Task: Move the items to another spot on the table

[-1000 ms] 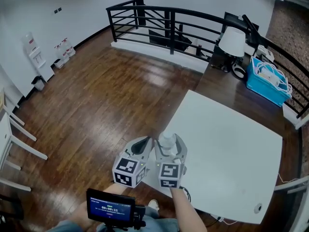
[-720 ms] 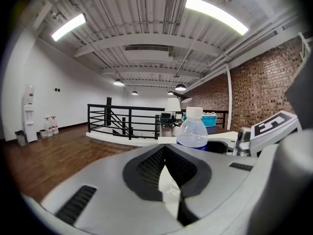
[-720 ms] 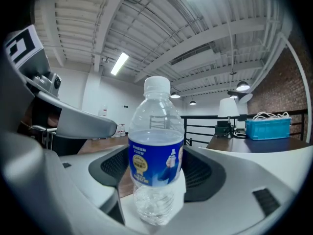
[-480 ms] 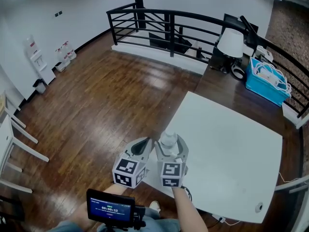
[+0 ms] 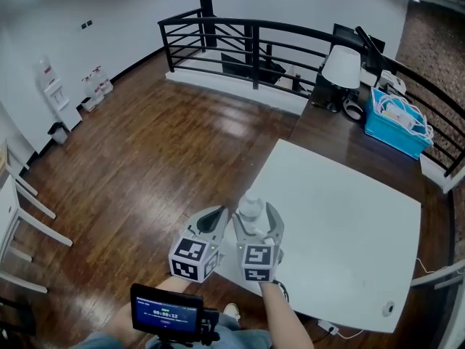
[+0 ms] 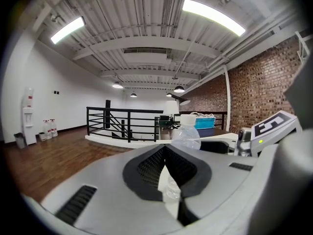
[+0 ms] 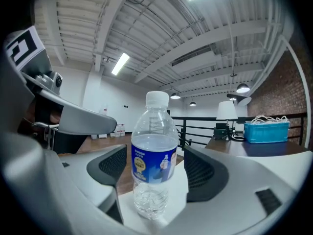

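A clear water bottle [image 5: 251,209] with a white cap and blue label stands upright near the near-left corner of the white table [image 5: 341,224]. My right gripper [image 5: 255,218] straddles it, and its jaws are opening. In the right gripper view the bottle [image 7: 153,160] stands between the dark pads [image 7: 111,164] with a gap on each side. My left gripper [image 5: 213,219] hovers just left of the bottle, beyond the table's edge, with its jaws together and nothing in them. In the left gripper view [image 6: 165,166] the bottle [image 6: 186,134] shows just past the closed tips.
A dark desk [image 5: 341,118] with a white lamp [image 5: 343,65] and a blue basket [image 5: 396,118] adjoins the table's far side. A black railing [image 5: 254,35] runs behind. Wooden floor [image 5: 145,158] lies to the left. A small screen [image 5: 166,313] sits by my body.
The right gripper's fingers have spread slightly away from the bottle, which stays upright in place. The left gripper has hardly moved.
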